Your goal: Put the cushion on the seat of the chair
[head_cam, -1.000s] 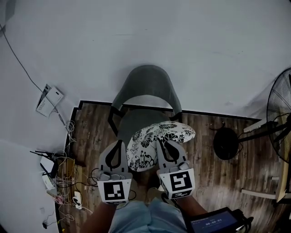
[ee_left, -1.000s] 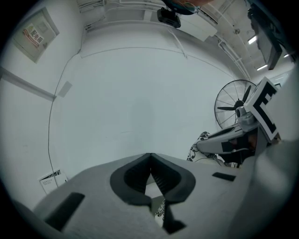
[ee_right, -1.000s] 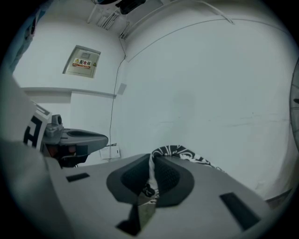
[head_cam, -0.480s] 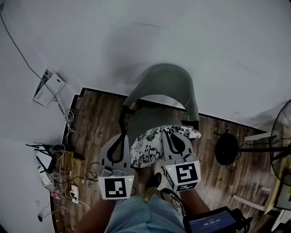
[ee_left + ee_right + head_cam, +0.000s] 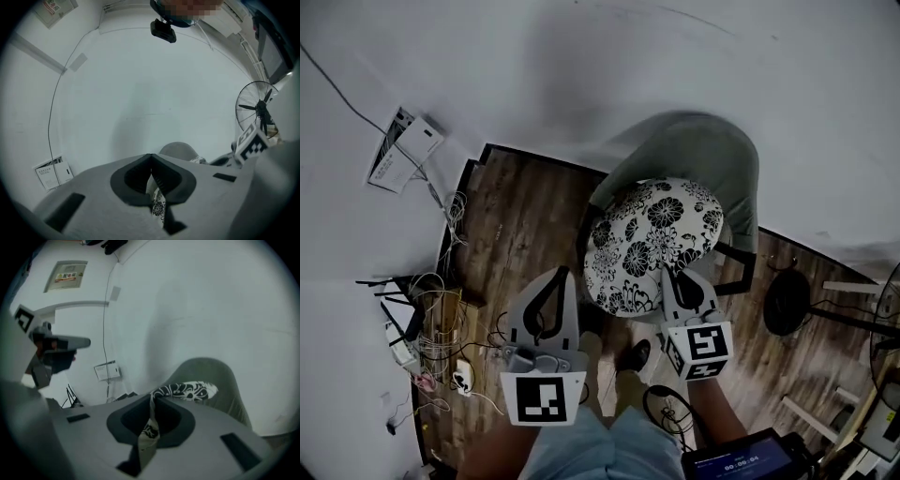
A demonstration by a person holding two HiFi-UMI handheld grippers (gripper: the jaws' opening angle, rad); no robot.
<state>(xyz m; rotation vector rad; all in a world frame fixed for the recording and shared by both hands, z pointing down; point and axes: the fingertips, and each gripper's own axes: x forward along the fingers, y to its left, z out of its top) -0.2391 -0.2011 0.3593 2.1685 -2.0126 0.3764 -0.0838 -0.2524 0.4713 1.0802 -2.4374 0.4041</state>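
A round black-and-white floral cushion (image 5: 654, 242) lies spread over the seat of the grey shell chair (image 5: 712, 150), which stands against the white wall. My left gripper (image 5: 564, 274) is at the cushion's near left edge, its jaws shut with a strip of floral fabric (image 5: 157, 206) between them. At the near right edge, my right gripper (image 5: 668, 274) is shut on the cushion's rim (image 5: 150, 427). In the right gripper view the cushion (image 5: 187, 390) stretches ahead to the chair's backrest (image 5: 211, 373). The seat itself is hidden under the cushion.
A tangle of cables and small devices (image 5: 431, 337) lies on the wood floor at the left. A white box (image 5: 405, 148) hangs on the wall. A fan's round base (image 5: 787, 302) stands right of the chair. The person's legs and a tablet (image 5: 741, 461) are at the bottom.
Both grippers moved forward and down with the cushion. It went from hanging folded in front of the chair to lying flat over the seat.
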